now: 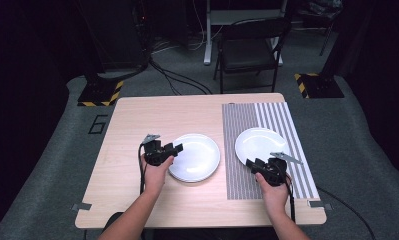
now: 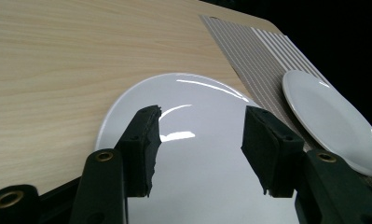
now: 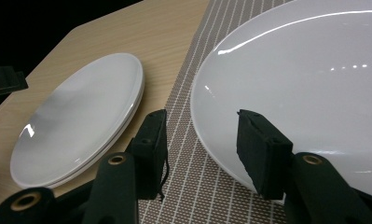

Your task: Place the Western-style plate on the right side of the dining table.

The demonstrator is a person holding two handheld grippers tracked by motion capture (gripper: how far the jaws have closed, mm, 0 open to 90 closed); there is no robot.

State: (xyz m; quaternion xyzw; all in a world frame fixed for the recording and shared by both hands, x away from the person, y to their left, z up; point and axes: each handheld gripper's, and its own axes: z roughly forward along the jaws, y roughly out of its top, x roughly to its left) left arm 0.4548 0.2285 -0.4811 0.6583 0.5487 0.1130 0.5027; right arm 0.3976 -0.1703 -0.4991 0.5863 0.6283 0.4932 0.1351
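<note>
Dark floor and a folding chair (image 1: 249, 47) are seen behind a pale wooden desk (image 1: 137, 125) with a striped mat (image 1: 247, 150) on its right half. One white plate (image 1: 197, 156) is set on bare wood, another white plate (image 1: 259, 142) on the mat. The left gripper (image 1: 171, 149) is held at the first plate's near-left rim, fingers (image 2: 141, 144) spread. The right gripper (image 1: 257, 165) is held at the second plate's near edge, fingers (image 3: 260, 151) spread.

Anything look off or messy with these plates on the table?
Nothing spilled or broken. One oddity: the left plates on the bare wood are two stacked, a second rim showing underneath, while the right plate sits alone on the striped placemat.
</note>
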